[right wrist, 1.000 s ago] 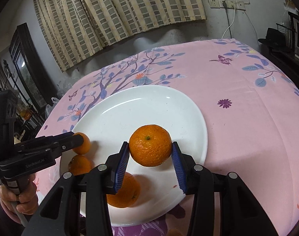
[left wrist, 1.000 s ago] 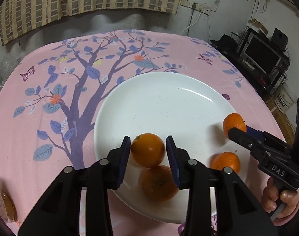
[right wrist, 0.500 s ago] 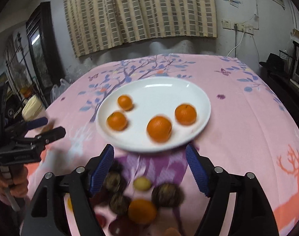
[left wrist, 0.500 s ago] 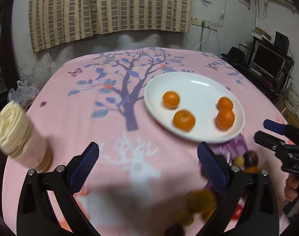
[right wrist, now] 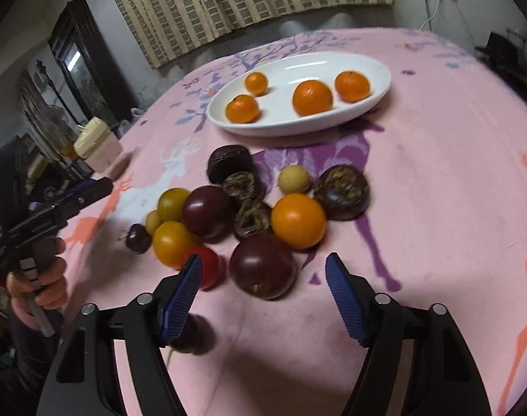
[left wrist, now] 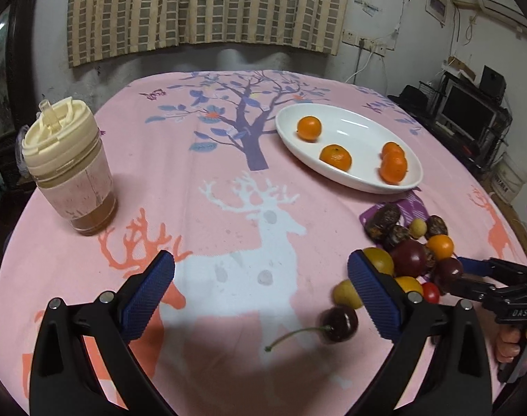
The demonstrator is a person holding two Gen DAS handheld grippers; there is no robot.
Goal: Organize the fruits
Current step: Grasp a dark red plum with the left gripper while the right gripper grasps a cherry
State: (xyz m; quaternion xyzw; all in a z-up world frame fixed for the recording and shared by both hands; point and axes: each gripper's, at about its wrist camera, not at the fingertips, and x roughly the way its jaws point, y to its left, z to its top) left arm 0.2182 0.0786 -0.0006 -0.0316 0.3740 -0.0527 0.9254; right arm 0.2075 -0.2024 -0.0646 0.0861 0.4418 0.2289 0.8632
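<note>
A white plate (left wrist: 353, 128) (right wrist: 298, 128) at the far side of the table holds several oranges (left wrist: 335, 156) (right wrist: 312, 98). Nearer lies a loose pile of fruit: an orange (right wrist: 298, 220), dark purple plums (right wrist: 263, 267) (left wrist: 411, 258), yellow fruits, brown wrinkled ones and a red tomato (right wrist: 209, 265). My right gripper (right wrist: 263, 265) hovers at the pile's near edge. Its jaws are closing, with the front plum between the tips and untouched. My left gripper (left wrist: 260, 270) stands wide open over bare cloth, left of the pile, beside a stemmed cherry (left wrist: 339, 318).
A cup with a cream lid (left wrist: 67, 166) (right wrist: 97, 142) stands at the table's left side. The pink printed cloth (left wrist: 229, 180) covers the whole table. A TV and cluttered shelves (left wrist: 471, 114) stand beyond the right edge. A person's hand (right wrist: 43, 280) holds the left gripper's handle.
Both grippers let go of the oranges that they held over the plate and drew back to the near side of the table. Both opened wide; the right one has since narrowed a little.
</note>
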